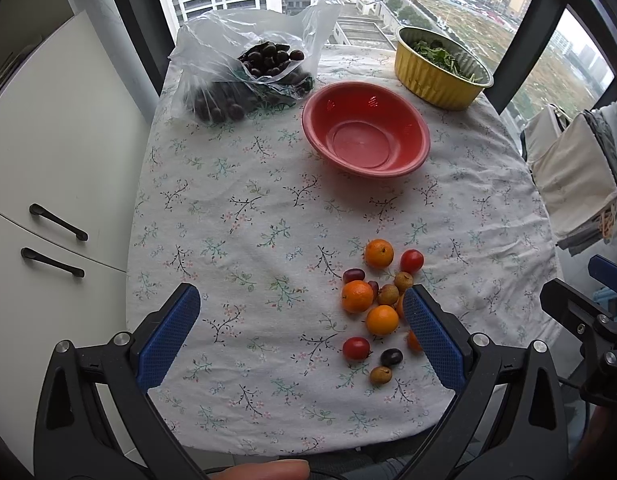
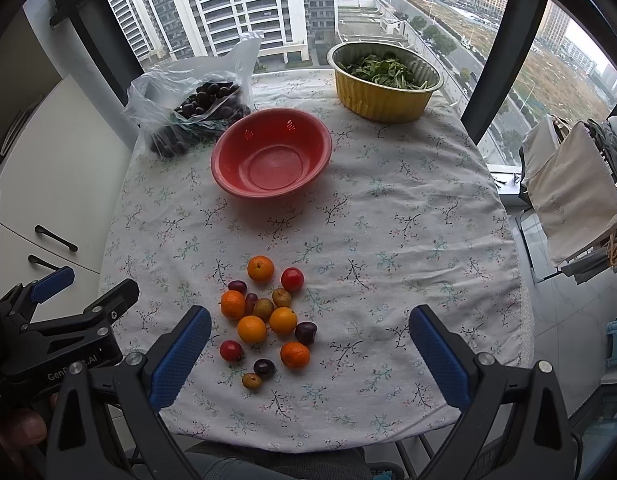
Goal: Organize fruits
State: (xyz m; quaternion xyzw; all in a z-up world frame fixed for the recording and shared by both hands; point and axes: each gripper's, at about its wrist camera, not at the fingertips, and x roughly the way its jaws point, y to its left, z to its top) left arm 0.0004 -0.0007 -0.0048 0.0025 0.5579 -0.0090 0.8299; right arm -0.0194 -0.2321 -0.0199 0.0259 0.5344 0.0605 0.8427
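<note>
A tall window with high-rise blocks behind it backs a desk (image 2: 448,216) covered in a white cloth with a floral print. At the far edge stands a gold foil tub of greens (image 2: 384,80), and toward the far left corner lies a clear plastic bag of dark fruit (image 2: 192,108). Just in front of the bag sits a red bowl (image 2: 270,154), with nothing in it. The loose fruits (image 2: 268,320) lie in a cluster near the near edge, well apart from the bowl: small oranges, red cherry tomatoes, dark grapes and brownish longan-like fruit (several touching one another). The left claw (image 1: 302,336) hangs over the near edge with its blue-padded jaws spread wide, gripping nothing; its right finger covers part of the cluster in the left wrist view. The right claw (image 2: 310,354) is likewise wide open and empty, the cluster lying beside its left finger (image 2: 180,356). White cupboard doors (image 1: 56,168) stand left of the desk.
</note>
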